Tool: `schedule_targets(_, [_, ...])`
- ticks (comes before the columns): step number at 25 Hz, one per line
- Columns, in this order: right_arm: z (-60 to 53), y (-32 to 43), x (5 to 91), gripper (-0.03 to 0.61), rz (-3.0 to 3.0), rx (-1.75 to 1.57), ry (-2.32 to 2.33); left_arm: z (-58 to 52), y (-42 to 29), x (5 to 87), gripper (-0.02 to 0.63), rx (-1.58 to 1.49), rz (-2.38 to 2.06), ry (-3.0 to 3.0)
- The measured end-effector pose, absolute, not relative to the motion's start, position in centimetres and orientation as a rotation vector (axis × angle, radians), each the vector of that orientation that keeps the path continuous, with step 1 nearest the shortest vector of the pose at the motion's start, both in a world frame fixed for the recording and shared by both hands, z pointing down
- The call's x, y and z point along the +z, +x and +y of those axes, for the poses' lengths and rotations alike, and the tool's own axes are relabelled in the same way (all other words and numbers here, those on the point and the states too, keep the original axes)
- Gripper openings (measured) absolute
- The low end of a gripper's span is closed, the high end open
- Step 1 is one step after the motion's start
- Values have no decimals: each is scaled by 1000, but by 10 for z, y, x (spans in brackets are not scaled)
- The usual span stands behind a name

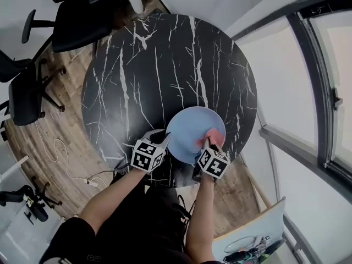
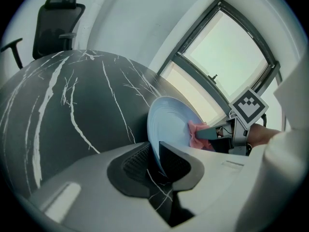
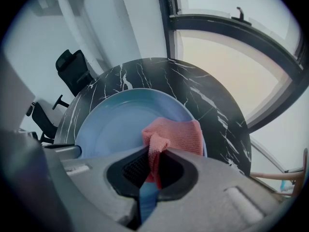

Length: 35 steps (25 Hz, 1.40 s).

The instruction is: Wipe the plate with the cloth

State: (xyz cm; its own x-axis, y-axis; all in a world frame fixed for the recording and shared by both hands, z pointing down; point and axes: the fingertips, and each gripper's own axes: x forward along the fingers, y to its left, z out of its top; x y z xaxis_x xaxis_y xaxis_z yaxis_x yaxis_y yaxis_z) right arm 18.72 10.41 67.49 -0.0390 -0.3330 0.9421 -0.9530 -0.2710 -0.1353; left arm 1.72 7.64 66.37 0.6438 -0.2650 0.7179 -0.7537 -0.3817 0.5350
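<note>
Closest in, the person's forearms [image 1: 113, 194] reach from the near edge of the table [image 1: 148, 59]. Each holds a gripper with a marker cube [image 1: 147, 154] printed in black-and-white squares, the only print that can be made out.

The left gripper [image 1: 165, 142] has its jaws closed on the left rim of the plate [image 1: 188, 126], with a pad pressing on each face of the rim. The right gripper [image 1: 207, 143] pinches a bunched fold of the cloth [image 1: 215, 136] between its pads. The rest of the pink cloth lies spread on the right part of the plate's face.

The light blue plate is close to the table's near edge, a little right of the middle. I cannot tell whether it rests flat on the table or is tipped up.

Beyond the plate, the black, white-veined top runs broad to the far edge. Past the far left edge stand black office chairs [image 1: 77, 23] on a wooden floor [image 1: 66, 120], where a white cable [image 1: 55, 150] trails. Along the table's right edge runs a window frame [image 1: 308, 70].
</note>
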Motion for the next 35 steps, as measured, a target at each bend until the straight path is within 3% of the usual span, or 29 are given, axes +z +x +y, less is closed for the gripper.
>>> schedule_targets(19, [50, 200, 676, 18, -1394, 1210, 1685, 76, 19, 664, 66, 695, -741, 1999])
schedule_targets(35, [6, 157, 675, 18, -1534, 1067, 1568, 75, 19, 662, 64, 684, -735, 2004])
